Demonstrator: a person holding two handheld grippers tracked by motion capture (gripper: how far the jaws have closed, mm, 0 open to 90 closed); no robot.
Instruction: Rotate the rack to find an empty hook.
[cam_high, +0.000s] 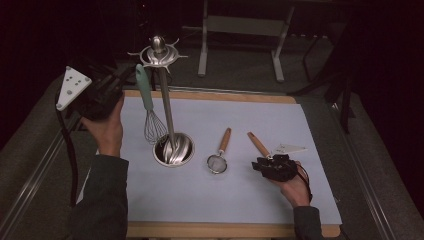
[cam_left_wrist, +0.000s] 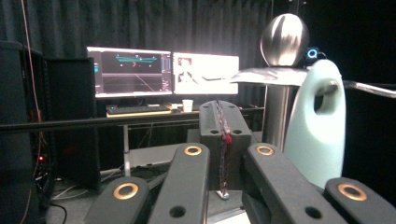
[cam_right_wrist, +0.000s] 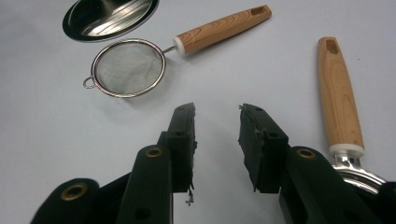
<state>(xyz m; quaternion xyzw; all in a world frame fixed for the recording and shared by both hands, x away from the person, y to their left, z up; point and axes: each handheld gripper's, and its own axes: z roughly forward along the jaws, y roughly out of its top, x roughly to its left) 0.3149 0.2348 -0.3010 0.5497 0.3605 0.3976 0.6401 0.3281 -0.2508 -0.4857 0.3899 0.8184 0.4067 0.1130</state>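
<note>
1. The right gripper is resting on the pale sheet-covered desk, jaws apart around nothing, just beside a wooden-handled metal utensil.
2. A small wooden-handled mesh strainer is lying near the steel utensil stand.
3. The left gripper, jaws together, is hovering beside the hanging mint-handled whisk.
4. Two lit monitors are glowing against dark curtains.
</note>
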